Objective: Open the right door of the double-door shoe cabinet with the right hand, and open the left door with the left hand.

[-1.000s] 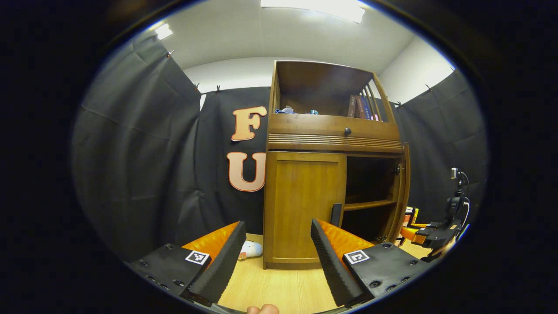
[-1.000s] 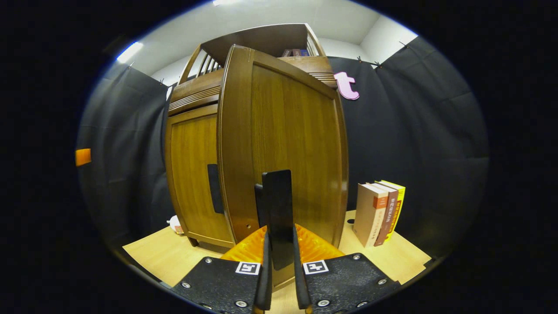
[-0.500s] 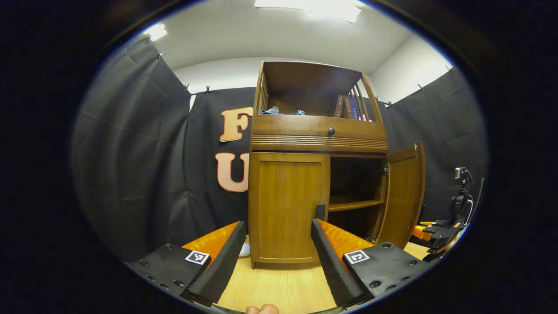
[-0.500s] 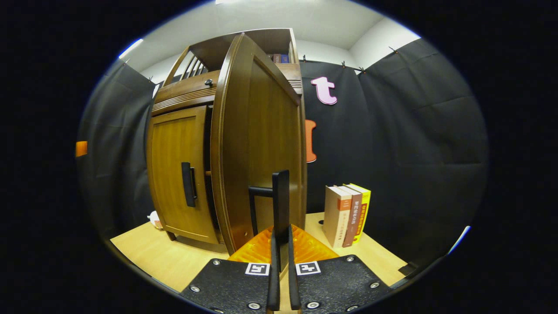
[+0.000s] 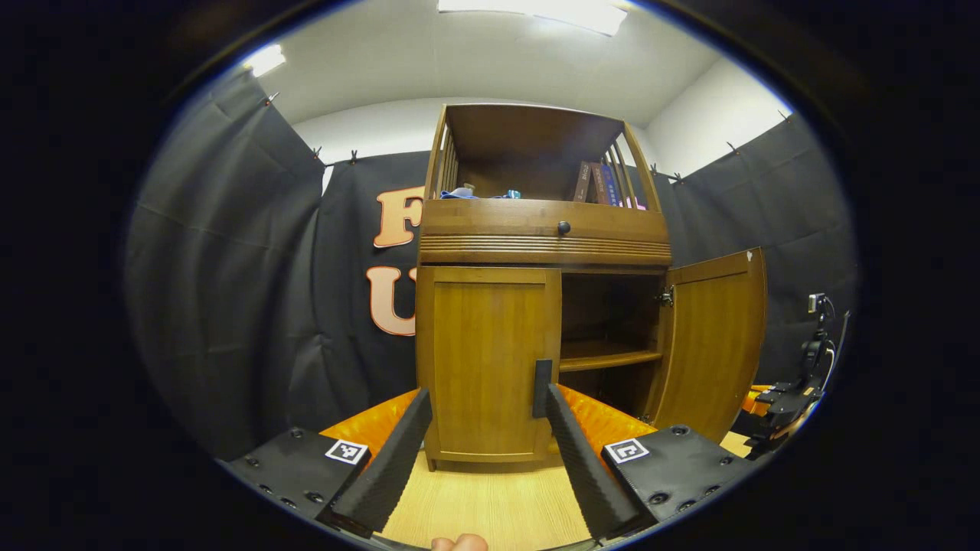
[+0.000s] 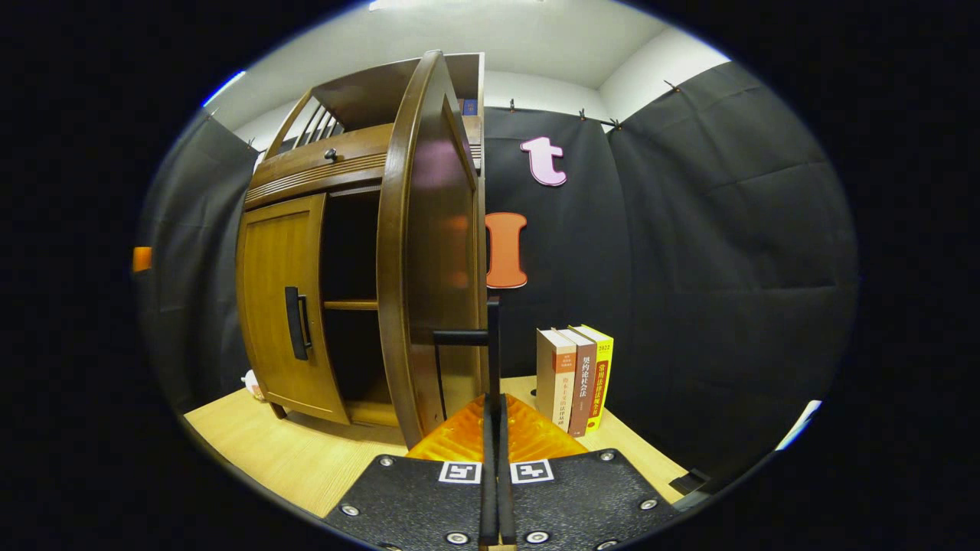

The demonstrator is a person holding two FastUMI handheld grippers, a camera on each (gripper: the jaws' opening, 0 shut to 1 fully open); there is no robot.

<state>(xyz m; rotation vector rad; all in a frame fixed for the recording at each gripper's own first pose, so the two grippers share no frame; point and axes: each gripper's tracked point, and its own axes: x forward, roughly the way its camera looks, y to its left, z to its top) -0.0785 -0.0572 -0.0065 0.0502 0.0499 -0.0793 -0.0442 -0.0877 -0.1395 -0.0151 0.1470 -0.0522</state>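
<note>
Between right gripper (image 6: 494, 428) fingers: right door (image 6: 429, 252) handle (image 6: 490, 344), clamped; left gripper (image 5: 482, 451) spread.

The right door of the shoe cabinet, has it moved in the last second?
Yes. The right door has swung further outward, away from the cabinet's inner shelf, exposing more of the interior.

We see black cloth walls (image 5: 230, 291) hung from clips, with a white wall (image 5: 712, 115) above them. A bright ceiling light (image 5: 536, 11) shines overhead. The pale wood floor (image 6: 291, 451) carries three upright books (image 6: 574, 379) near the cloth.
</note>
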